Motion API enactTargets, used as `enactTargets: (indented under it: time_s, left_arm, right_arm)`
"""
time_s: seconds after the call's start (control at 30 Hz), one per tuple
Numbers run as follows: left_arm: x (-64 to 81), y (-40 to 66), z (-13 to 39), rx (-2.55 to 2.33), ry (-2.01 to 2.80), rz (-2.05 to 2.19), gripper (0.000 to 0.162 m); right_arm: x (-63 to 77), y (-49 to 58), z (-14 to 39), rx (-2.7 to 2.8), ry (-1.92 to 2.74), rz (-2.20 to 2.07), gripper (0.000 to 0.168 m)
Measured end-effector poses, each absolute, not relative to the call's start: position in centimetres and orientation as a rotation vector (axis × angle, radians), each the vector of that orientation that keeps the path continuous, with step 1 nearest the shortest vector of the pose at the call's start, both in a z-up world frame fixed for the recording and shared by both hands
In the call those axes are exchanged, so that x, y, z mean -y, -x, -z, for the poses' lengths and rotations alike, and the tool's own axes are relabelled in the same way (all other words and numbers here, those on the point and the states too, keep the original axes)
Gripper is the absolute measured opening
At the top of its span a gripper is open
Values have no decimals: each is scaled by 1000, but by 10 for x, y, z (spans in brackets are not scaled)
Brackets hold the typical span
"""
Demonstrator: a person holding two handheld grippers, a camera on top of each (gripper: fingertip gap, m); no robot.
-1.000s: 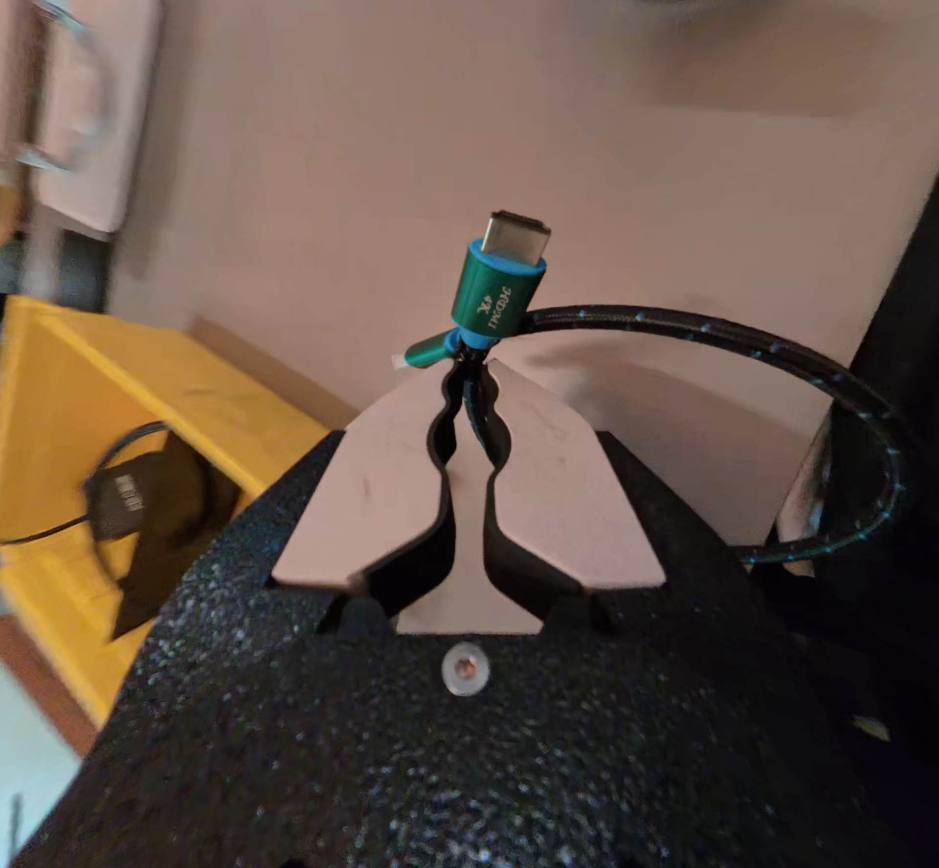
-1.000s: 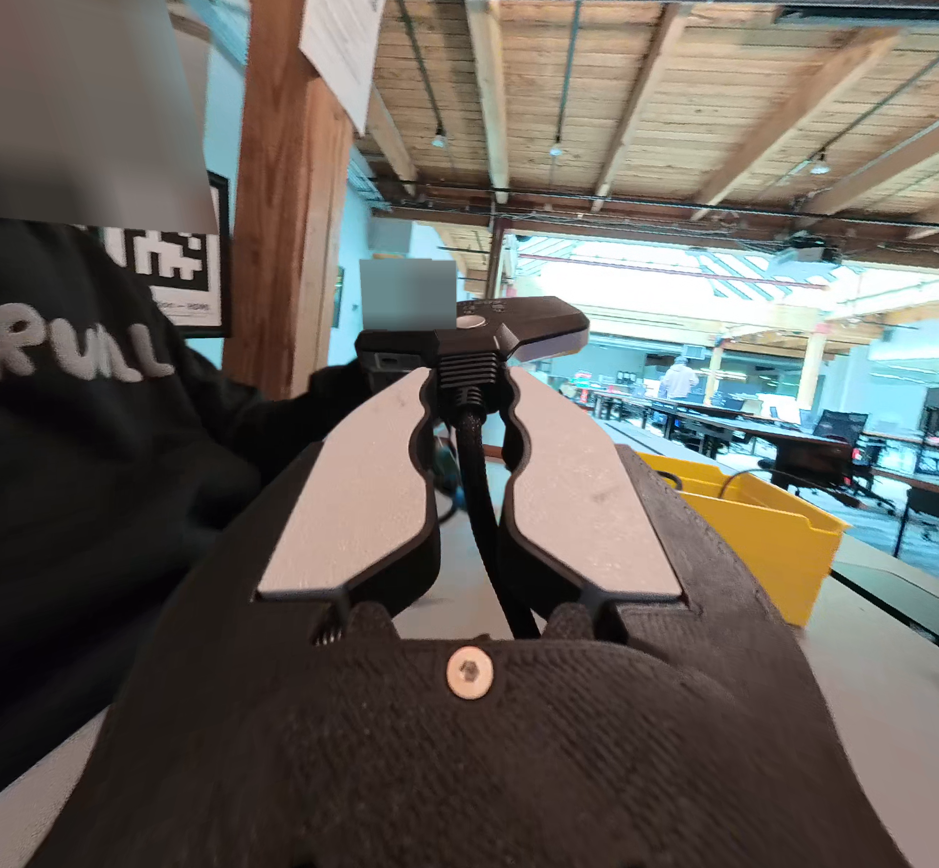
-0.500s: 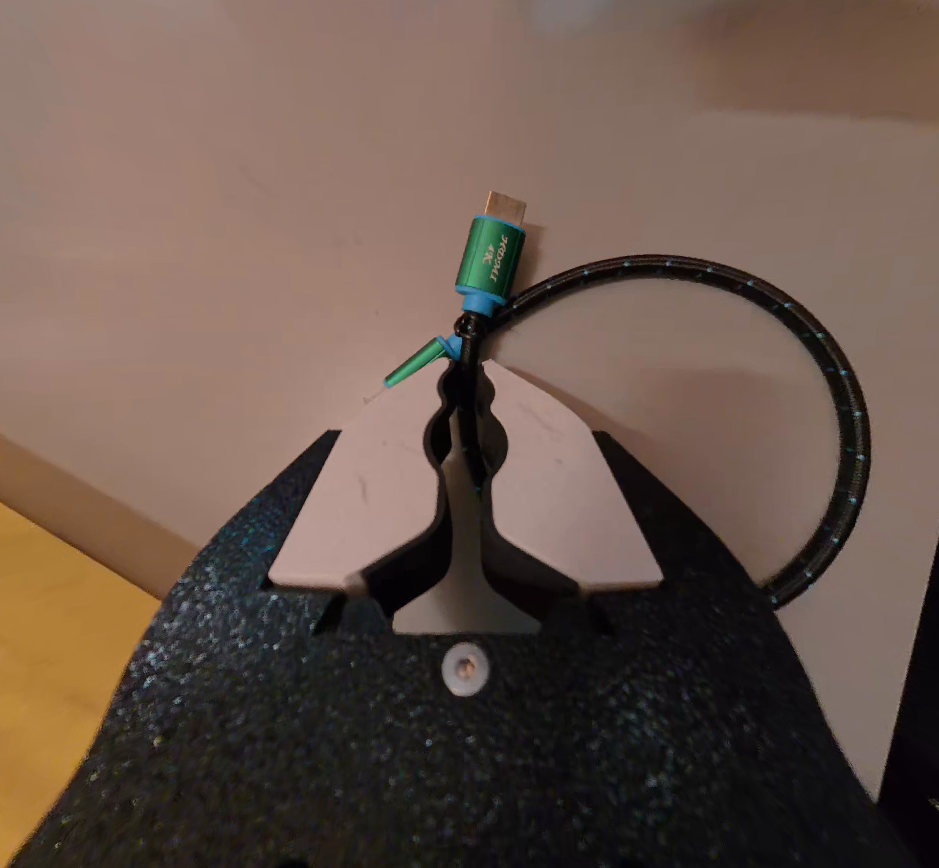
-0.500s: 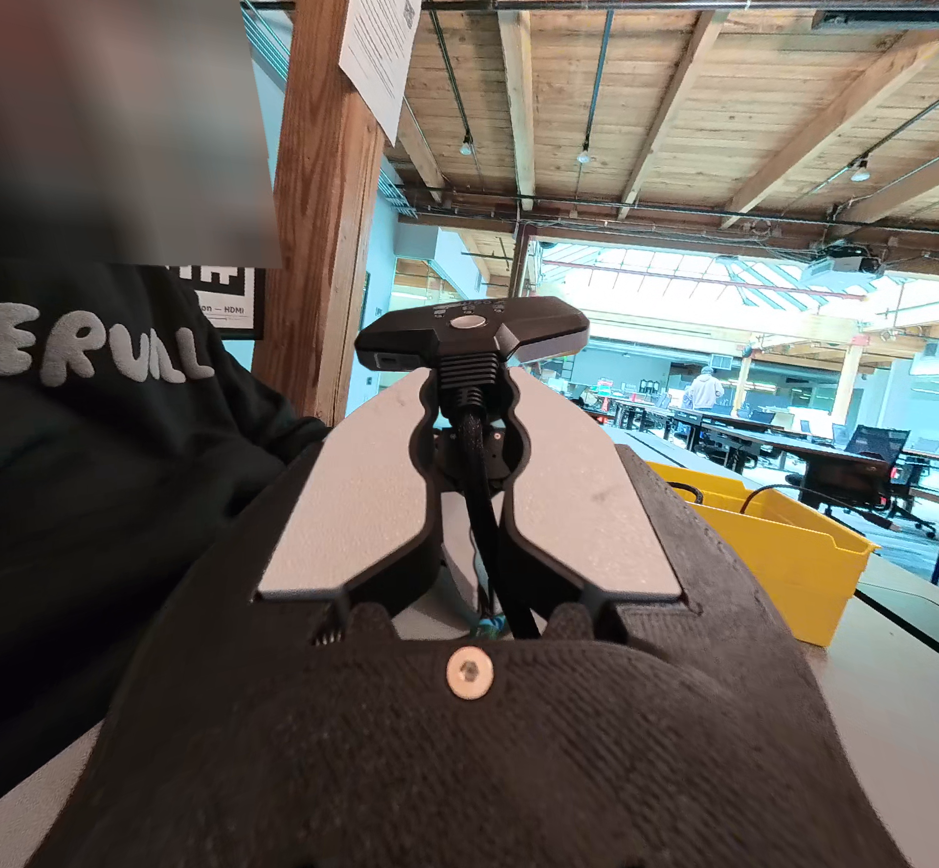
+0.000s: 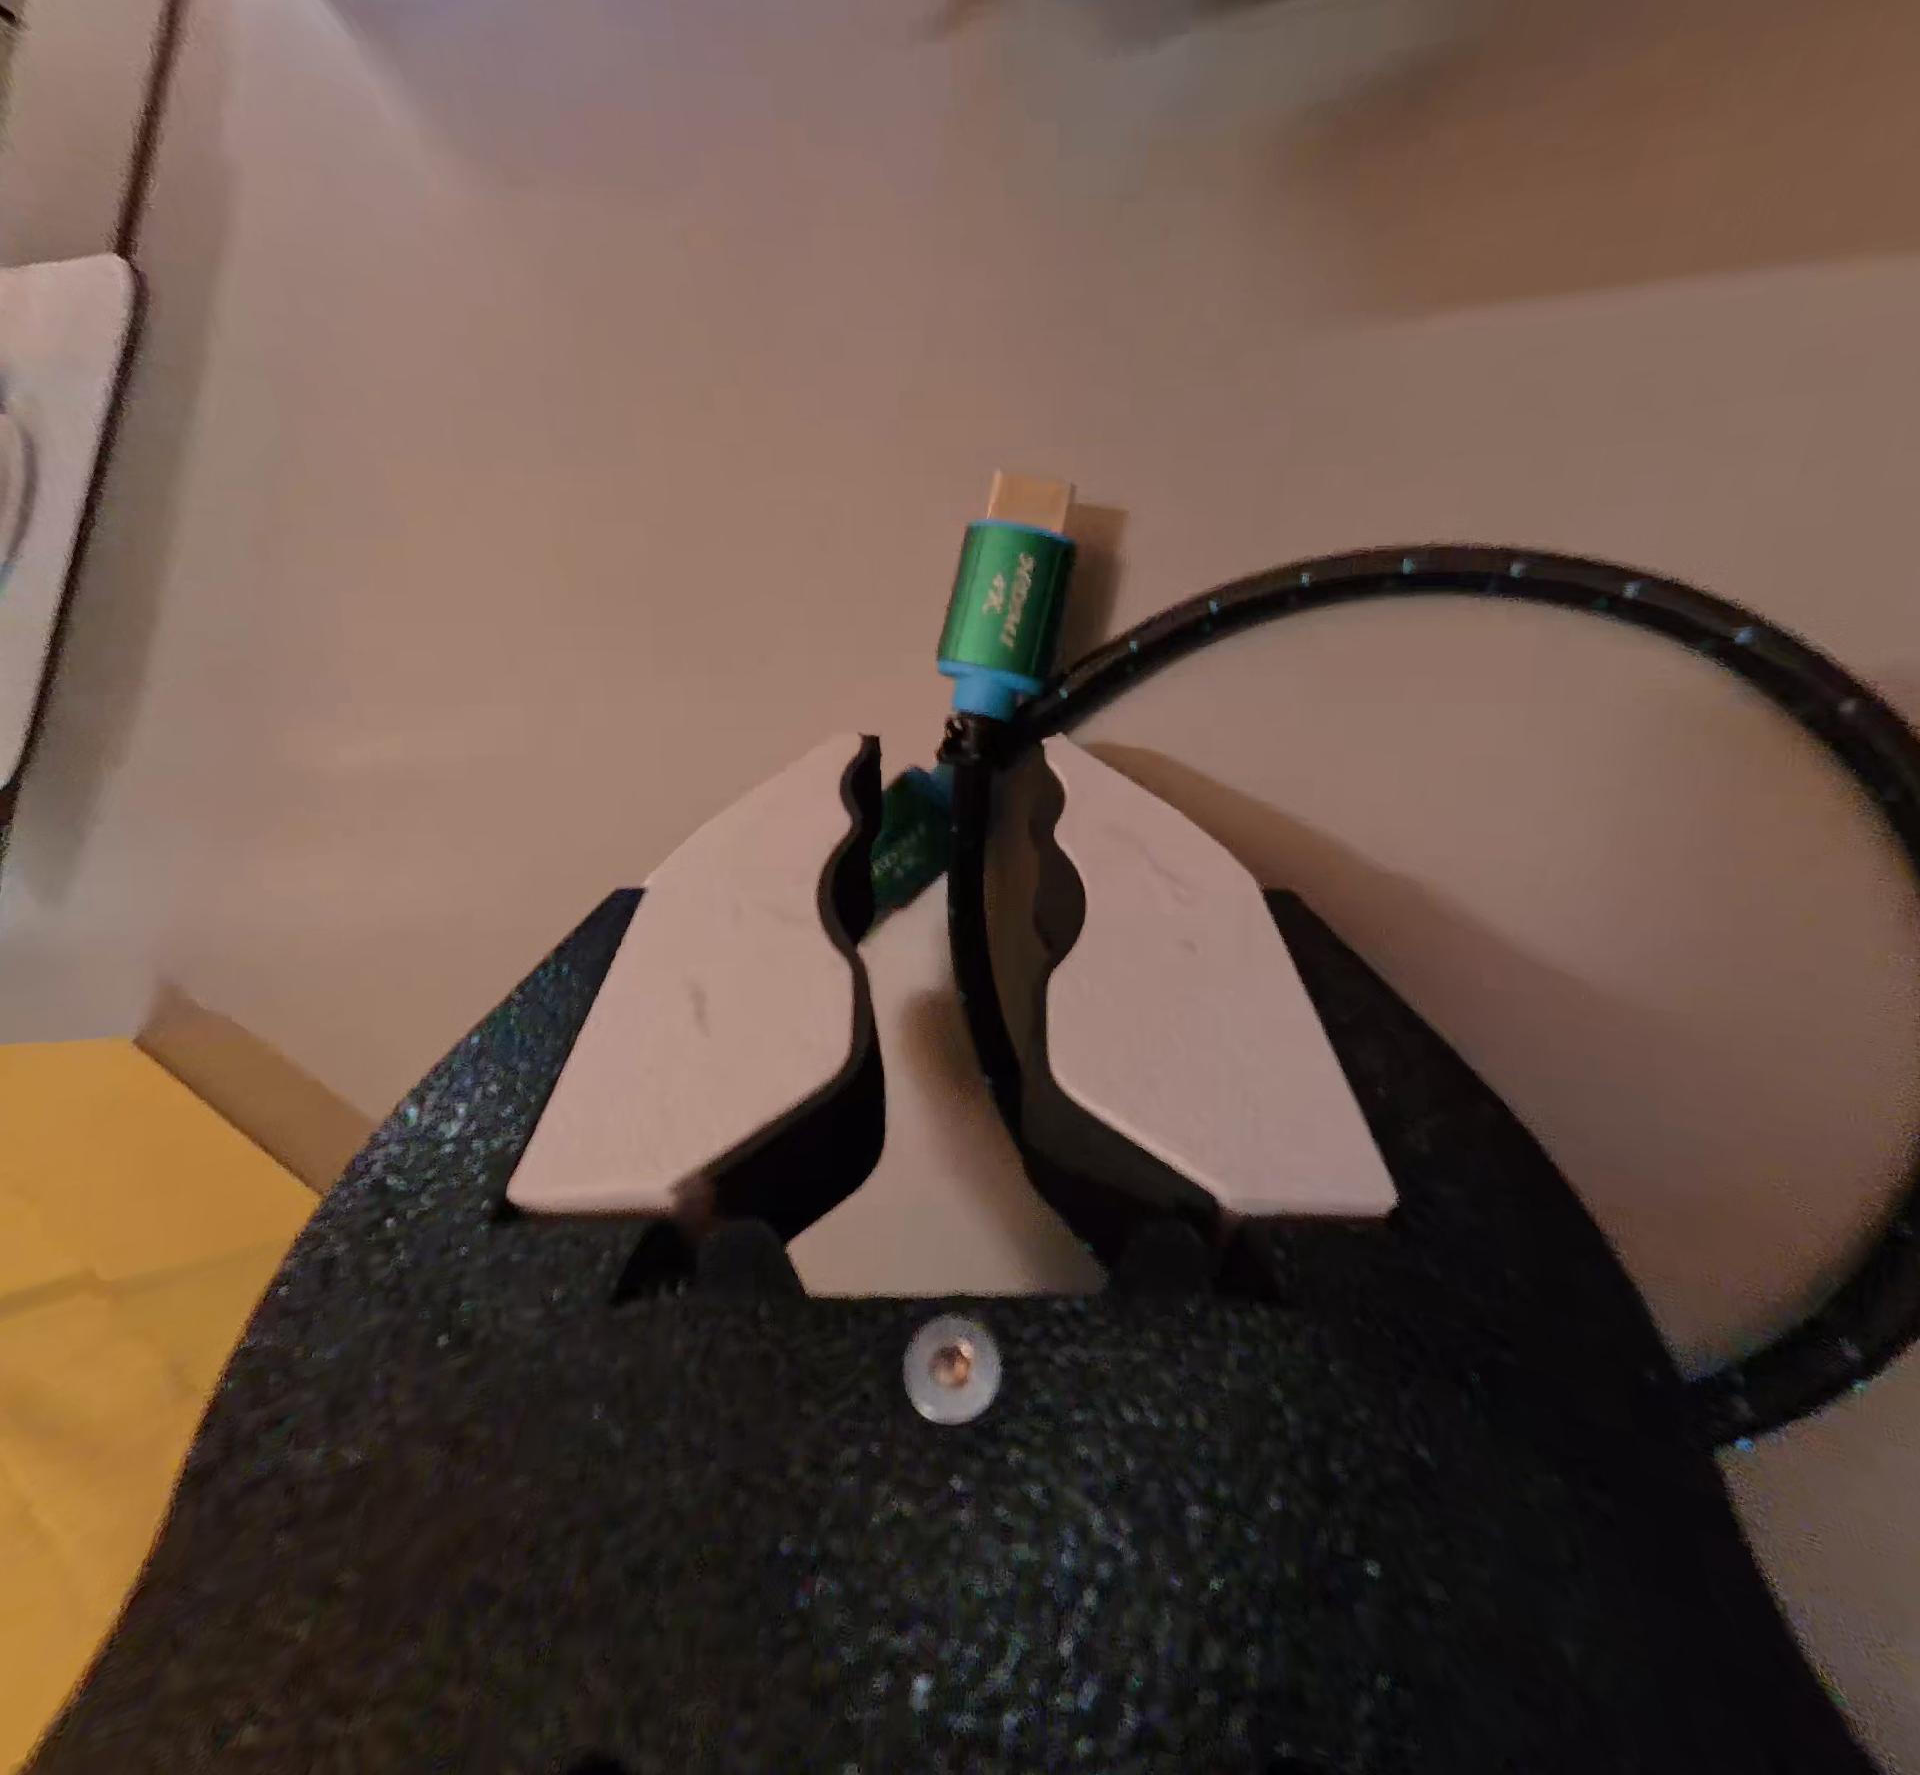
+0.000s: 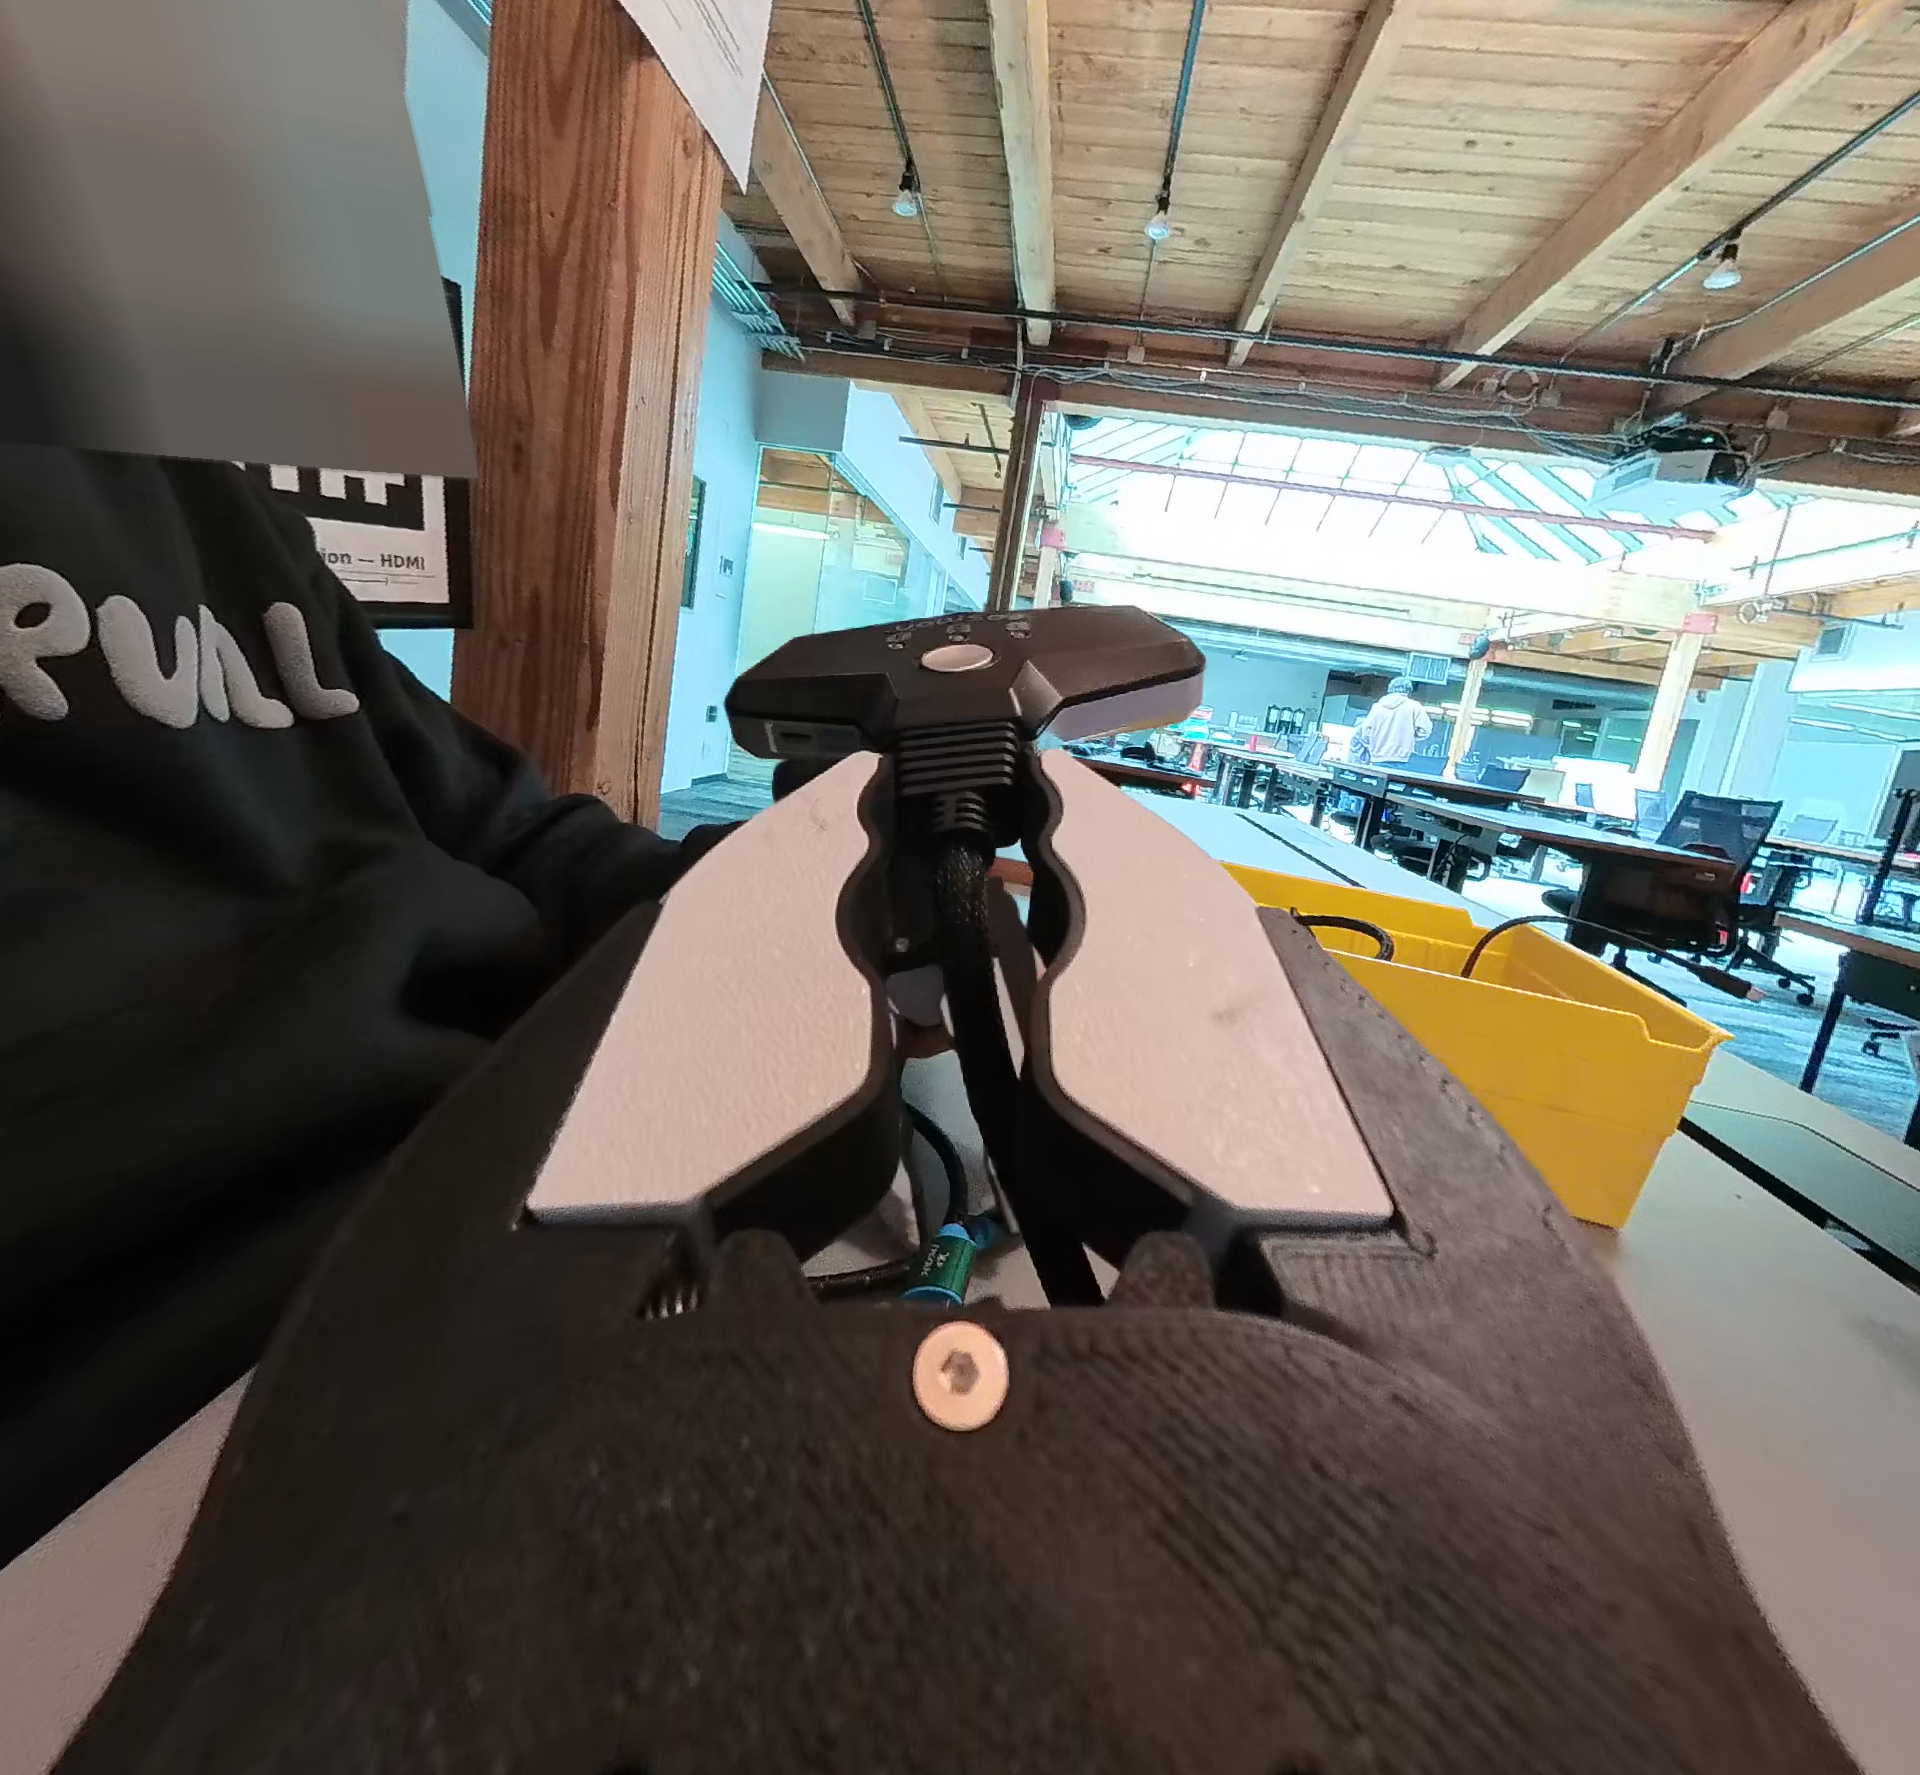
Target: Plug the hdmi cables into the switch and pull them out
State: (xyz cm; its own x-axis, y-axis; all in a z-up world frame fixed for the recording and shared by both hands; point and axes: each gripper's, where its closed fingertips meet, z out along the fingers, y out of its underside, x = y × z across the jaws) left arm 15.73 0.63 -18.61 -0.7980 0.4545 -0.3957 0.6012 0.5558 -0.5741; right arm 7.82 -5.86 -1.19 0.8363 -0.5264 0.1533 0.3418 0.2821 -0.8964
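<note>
In the left wrist view a green HDMI plug [image 5: 1003, 613] with a gold tip lies on the pale table [image 5: 623, 323] just past my left gripper [image 5: 956, 754]. Its black braided cable [image 5: 1558, 582] loops right and runs back between the fingers, against the right one. The jaws stand apart. A second green plug [image 5: 909, 842] shows low in the gap. My right gripper [image 6: 956, 769] is shut on the ribbed neck of the black HDMI switch [image 6: 966, 671] and holds it level in the air. A green plug [image 6: 940, 1258] lies on the table below it.
A yellow bin [image 6: 1507, 1029] stands on the table to the right; its yellow side [image 5: 104, 1310] shows at lower left in the left wrist view. A person in a black sweatshirt [image 6: 208, 894] is close on the left, before a wooden post [image 6: 582, 375].
My left gripper has opened off the braided cable, and the green plug has come down onto the table. My right gripper still holds the switch, tilted slightly flatter.
</note>
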Motion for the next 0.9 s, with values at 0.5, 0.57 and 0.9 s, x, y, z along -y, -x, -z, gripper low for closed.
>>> enactTargets:
  time_s: [0.5, 0.57, 0.9]
  left_arm:
    - [7, -166, 189, -2437, -872, 1052, 11]
    - [7, -167, 189, -2474, -839, 1073, 10]
    - [-27, -160, 119, -2643, -704, 1201, 11]
  right_arm:
    - [53, -88, 22, -225, 1215, 604, 23]
    - [53, -88, 22, -230, 1218, 605, 23]
    - [43, -90, 33, -229, 1295, 560, 23]
